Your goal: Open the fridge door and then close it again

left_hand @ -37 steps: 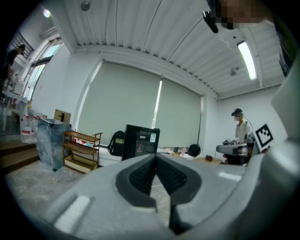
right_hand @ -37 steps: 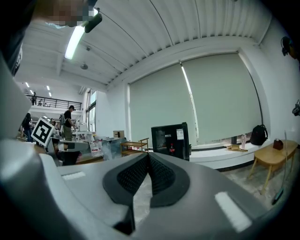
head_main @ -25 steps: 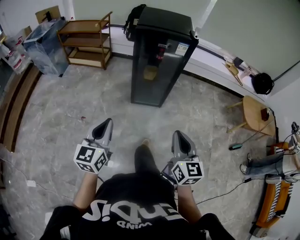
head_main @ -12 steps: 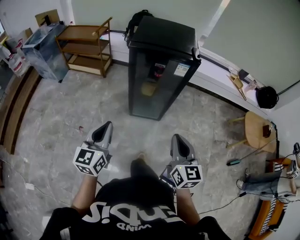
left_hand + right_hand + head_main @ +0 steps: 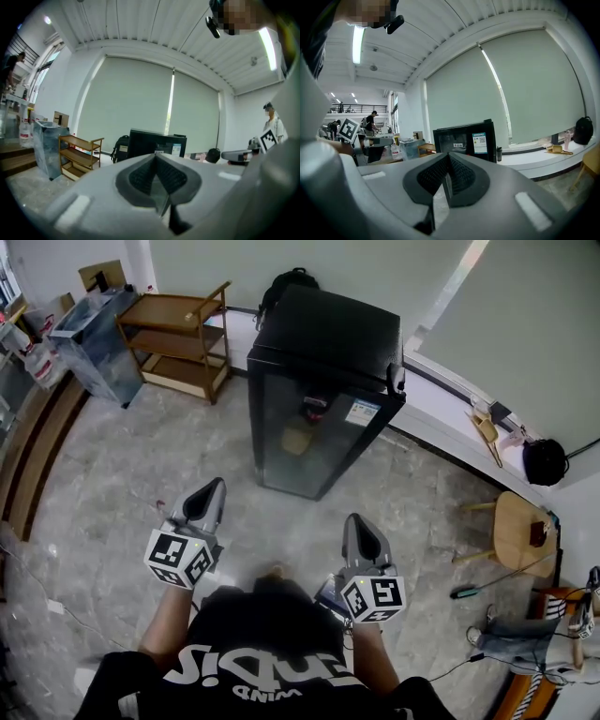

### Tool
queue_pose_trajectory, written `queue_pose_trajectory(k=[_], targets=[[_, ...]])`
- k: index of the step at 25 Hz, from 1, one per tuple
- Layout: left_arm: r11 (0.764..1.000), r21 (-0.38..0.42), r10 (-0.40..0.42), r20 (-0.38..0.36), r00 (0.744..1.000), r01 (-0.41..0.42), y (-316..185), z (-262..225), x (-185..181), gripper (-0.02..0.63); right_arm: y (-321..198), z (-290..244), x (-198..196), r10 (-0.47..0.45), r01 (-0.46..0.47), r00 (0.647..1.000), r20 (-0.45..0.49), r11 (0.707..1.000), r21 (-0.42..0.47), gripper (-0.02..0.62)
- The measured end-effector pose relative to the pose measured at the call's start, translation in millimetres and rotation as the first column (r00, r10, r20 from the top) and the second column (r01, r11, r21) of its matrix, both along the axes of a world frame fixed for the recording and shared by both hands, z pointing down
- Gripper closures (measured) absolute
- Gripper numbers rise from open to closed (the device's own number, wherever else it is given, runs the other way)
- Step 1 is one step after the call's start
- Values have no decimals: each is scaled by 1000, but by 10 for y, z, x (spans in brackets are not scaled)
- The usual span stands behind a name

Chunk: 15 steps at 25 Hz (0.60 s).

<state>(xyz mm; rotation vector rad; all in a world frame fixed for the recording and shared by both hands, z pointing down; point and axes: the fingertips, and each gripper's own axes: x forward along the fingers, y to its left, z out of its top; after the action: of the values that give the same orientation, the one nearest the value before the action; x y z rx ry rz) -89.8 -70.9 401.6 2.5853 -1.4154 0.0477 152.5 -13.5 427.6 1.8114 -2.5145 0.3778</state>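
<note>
Fridge point(image 5: 323, 381): black, glass door shut, stands on the floor point(image 5: 122, 474) near its far edge, wooden shelf unit point(image 5: 178, 334) to its left. Left gripper point(image 5: 208, 495) and right gripper point(image 5: 362, 531): jaws closed together, nothing held, both well apart from the fridge.

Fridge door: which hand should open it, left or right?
Probably left. Both tools, left tool and right tool, are shut and short of the fridge. A hinge-like bump sits at the top right corner of the door, so its free edge seems the left one, nearer the left tool.
</note>
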Motion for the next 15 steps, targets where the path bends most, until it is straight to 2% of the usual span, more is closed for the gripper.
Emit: queue_pose_trajectory(k=[15], targets=[[1000,12,-13,7,1000,13,-599,-25,25,604,-636,55,-27,-33,33,999,5,999,-9,597]])
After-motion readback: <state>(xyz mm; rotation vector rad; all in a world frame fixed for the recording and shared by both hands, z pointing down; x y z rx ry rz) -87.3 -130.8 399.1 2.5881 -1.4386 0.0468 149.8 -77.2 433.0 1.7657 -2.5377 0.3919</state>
